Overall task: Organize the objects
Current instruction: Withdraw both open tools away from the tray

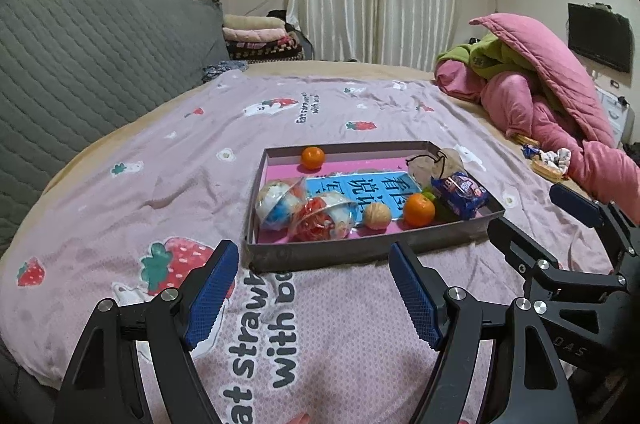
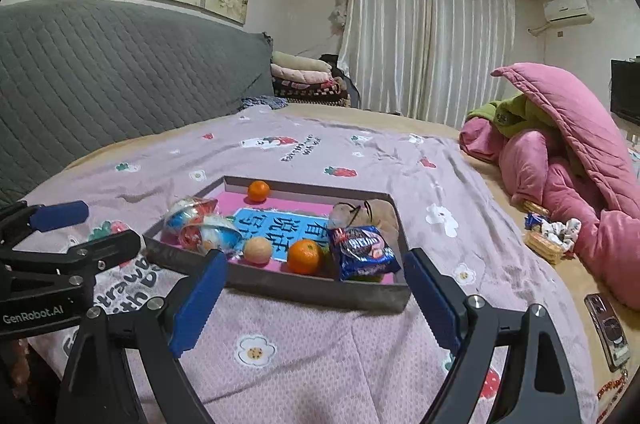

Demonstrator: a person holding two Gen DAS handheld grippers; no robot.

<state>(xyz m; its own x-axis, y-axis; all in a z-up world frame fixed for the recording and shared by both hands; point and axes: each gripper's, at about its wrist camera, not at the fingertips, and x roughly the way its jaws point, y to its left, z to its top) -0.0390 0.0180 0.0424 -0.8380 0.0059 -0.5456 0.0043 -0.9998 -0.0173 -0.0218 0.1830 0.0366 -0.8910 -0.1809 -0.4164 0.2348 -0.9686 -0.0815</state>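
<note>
Both the left gripper (image 1: 312, 284) and right gripper (image 2: 316, 298) hang wide open and empty before the tray (image 1: 360, 248) of snacks on the bed (image 1: 120, 191).

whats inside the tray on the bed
The tray holds two oranges, a walnut, two plastic-wrapped toys, a blue snack pack, a tan pouch and a blue card, partly covered.
</note>
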